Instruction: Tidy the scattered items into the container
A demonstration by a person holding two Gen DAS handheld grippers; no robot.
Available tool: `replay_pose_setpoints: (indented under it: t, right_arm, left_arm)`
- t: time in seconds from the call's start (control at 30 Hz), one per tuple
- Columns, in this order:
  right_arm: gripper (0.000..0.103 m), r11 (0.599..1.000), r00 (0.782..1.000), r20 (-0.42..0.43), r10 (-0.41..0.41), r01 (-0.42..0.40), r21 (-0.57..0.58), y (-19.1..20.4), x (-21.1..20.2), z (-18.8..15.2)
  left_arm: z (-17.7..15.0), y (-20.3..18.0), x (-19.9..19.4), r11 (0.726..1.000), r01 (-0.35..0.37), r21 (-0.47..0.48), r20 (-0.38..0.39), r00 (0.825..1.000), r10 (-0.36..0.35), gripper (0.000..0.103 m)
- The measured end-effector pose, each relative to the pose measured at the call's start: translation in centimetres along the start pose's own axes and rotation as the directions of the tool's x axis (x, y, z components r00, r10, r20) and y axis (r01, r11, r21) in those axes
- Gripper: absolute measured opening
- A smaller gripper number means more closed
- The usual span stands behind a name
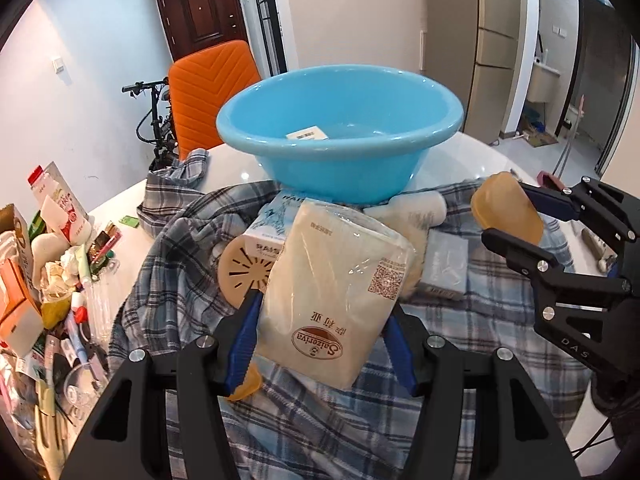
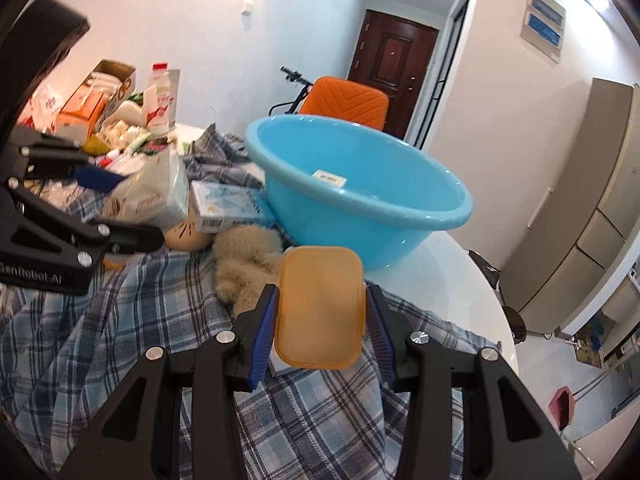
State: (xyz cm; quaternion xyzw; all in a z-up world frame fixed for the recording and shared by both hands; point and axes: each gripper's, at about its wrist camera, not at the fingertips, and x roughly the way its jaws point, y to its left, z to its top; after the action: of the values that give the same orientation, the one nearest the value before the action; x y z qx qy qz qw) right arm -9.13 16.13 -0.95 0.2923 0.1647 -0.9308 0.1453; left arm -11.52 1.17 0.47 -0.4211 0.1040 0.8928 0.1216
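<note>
A blue plastic basin (image 1: 340,136) stands on the white table behind a plaid shirt (image 1: 180,248); it also shows in the right wrist view (image 2: 360,200). My left gripper (image 1: 320,320) is shut on a beige packet of napkins (image 1: 336,296) and holds it above the shirt, just in front of the basin. My right gripper (image 2: 320,312) is shut on an amber plastic lid (image 2: 320,308), to the right of the left gripper (image 2: 100,208). In the left wrist view, the right gripper (image 1: 516,216) holds the lid (image 1: 506,208).
On the shirt lie a light blue box (image 2: 228,206), a round tan disc (image 1: 244,272), a fluffy beige toy (image 2: 244,264) and a grey box (image 1: 444,264). A heap of cartons, bottles and wrappers (image 1: 48,264) fills the table's left side. An orange chair (image 1: 212,88) stands behind.
</note>
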Motion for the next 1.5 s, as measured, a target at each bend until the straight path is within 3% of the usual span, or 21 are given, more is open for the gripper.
replay_pose_setpoints:
  t: [0.37,0.77,1.2,1.5]
  right_arm:
    - [0.042,0.996,0.999,0.019,-0.026,0.024,0.088,-1.8,-0.9,0.8]
    - [0.042,0.977,0.997,0.045,-0.067,0.056,0.204,-3.5,-1.8,1.6]
    - [0.042,0.977,0.992,0.103,-0.076,0.054,0.205,-4.9,-3.2,5.1]
    - [0.042,0.975,0.993,0.108,-0.055,0.030,0.220,-7.1,-1.3,8.3]
  left_arm:
    - [1.3,-1.6,-0.1,1.000,0.029,0.007,0.020,0.999,-0.029,0.060]
    - [3.3,-1.7,-1.5,0.995,0.075,-0.065,0.071,0.995,-0.071,0.060]
    - [7.7,-2.1,-4.3,0.999,0.046,-0.020,0.157,0.987,-0.043,0.060]
    - [11.2,-2.2,-3.8,1.000,0.022,0.003,0.186,0.982,-0.022,0.060]
